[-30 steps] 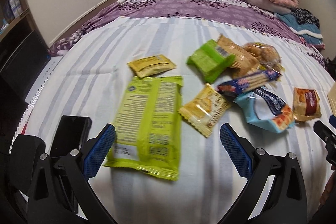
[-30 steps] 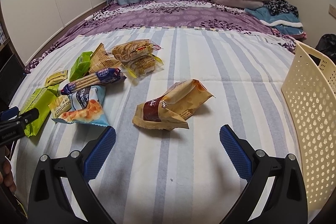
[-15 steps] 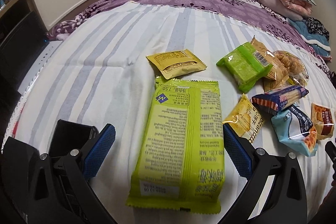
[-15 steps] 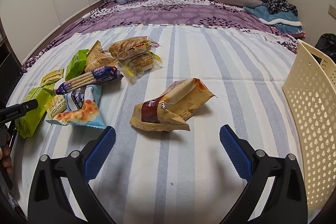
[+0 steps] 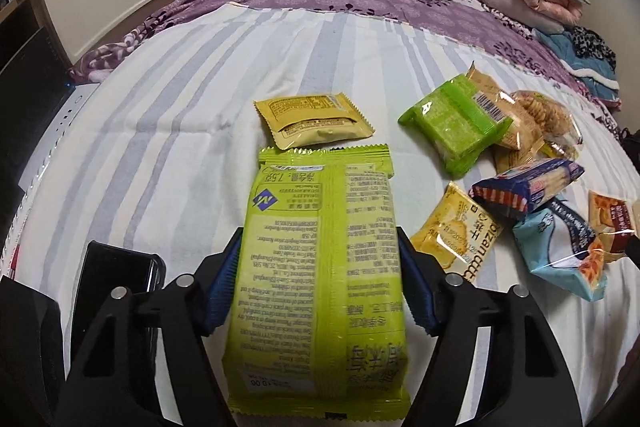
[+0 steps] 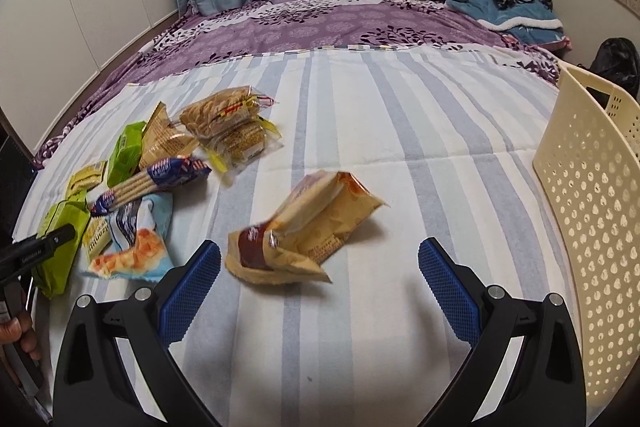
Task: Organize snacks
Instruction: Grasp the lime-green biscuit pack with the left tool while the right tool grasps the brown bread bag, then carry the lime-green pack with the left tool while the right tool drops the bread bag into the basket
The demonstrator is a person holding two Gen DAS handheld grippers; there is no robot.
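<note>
The left gripper [image 5: 318, 285] has just been closing its jaws; the blue ribbed pads [image 5: 222, 291] now pinch the long sides of the lime-green snack packet [image 5: 320, 267], a flat, glossy foil rectangle lying printed-back up on the striped bedsheet [image 5: 160, 131], its long axis running straight away from the gripper, crimped end farthest. Just beyond it lies a small mustard sachet [image 5: 314, 121], crosswise. The right gripper [image 6: 318, 287] hangs with jaws spread wide and nothing between them, just short of a crinkly tan bread bag [image 6: 308, 231] that points diagonally up to the right. To the right stands a cream perforated plastic basket [image 6: 592, 227]. Farther left sits a loose heap of shiny wrappers
</note>
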